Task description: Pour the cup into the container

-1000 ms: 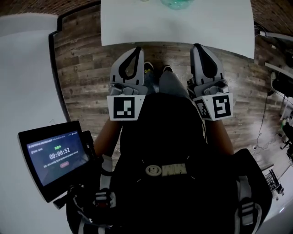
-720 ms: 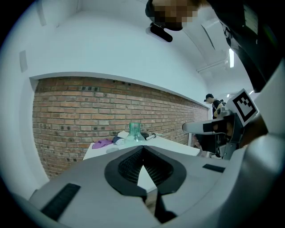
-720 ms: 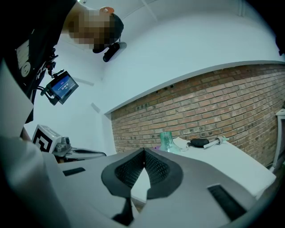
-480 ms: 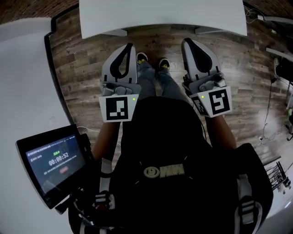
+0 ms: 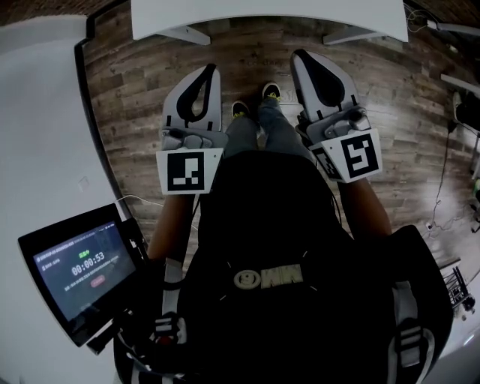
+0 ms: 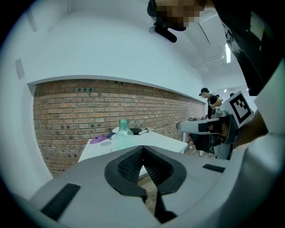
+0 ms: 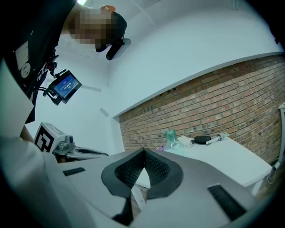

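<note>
Both grippers are held out in front of the person's body, over the wooden floor and short of the white table (image 5: 270, 16). My left gripper (image 5: 211, 69) is shut with nothing in it; its pads meet at the tip (image 6: 143, 147). My right gripper (image 5: 298, 55) is shut and empty as well (image 7: 143, 150). A green glass flask-shaped container (image 6: 124, 129) stands on the table (image 6: 147, 141) some way ahead, also seen as the green flask (image 7: 171, 138) in the right gripper view. A small purple item (image 6: 100, 139) lies beside it. I cannot make out a cup.
A black object (image 7: 202, 139) and a pale stick-like thing lie on the table (image 7: 231, 156) near the brick wall (image 6: 71, 111). A tablet with a timer (image 5: 79, 270) hangs at the person's left. A white counter (image 5: 37, 135) runs along the left. Another person (image 6: 207, 97) stands far off.
The table has slid toward the top edge of the head view and the green flask has left that view. Both grippers, still shut, now sit farther from the table.
</note>
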A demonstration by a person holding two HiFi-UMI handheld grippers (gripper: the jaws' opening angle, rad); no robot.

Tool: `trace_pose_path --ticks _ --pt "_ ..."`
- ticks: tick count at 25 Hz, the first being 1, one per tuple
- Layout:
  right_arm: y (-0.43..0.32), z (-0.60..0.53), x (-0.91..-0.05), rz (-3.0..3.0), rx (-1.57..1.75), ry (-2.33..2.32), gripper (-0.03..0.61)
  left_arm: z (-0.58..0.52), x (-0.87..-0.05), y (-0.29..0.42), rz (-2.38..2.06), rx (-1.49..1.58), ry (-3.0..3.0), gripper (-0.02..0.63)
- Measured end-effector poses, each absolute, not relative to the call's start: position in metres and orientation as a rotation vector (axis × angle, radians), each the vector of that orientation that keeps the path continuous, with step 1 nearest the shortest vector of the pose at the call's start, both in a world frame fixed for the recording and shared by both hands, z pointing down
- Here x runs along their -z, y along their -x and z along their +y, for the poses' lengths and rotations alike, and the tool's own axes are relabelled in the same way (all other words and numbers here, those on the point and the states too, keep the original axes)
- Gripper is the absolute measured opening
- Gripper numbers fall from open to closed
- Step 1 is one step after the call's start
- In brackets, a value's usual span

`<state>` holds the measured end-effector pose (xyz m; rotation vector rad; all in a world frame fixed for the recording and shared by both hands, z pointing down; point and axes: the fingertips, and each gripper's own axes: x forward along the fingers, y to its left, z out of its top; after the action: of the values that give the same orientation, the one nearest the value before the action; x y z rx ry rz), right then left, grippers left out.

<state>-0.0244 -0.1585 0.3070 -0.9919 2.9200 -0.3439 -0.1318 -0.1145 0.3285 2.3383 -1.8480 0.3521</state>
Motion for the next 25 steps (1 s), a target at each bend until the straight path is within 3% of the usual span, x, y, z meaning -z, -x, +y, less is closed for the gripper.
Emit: trace_pose_path --ticks 25 --pt "0.060 -0.025 -0.308 2.983 0.302 1.074 0.005 0.000 -0.315 0.161 -1.840 -0.245 -2.336 0.003"
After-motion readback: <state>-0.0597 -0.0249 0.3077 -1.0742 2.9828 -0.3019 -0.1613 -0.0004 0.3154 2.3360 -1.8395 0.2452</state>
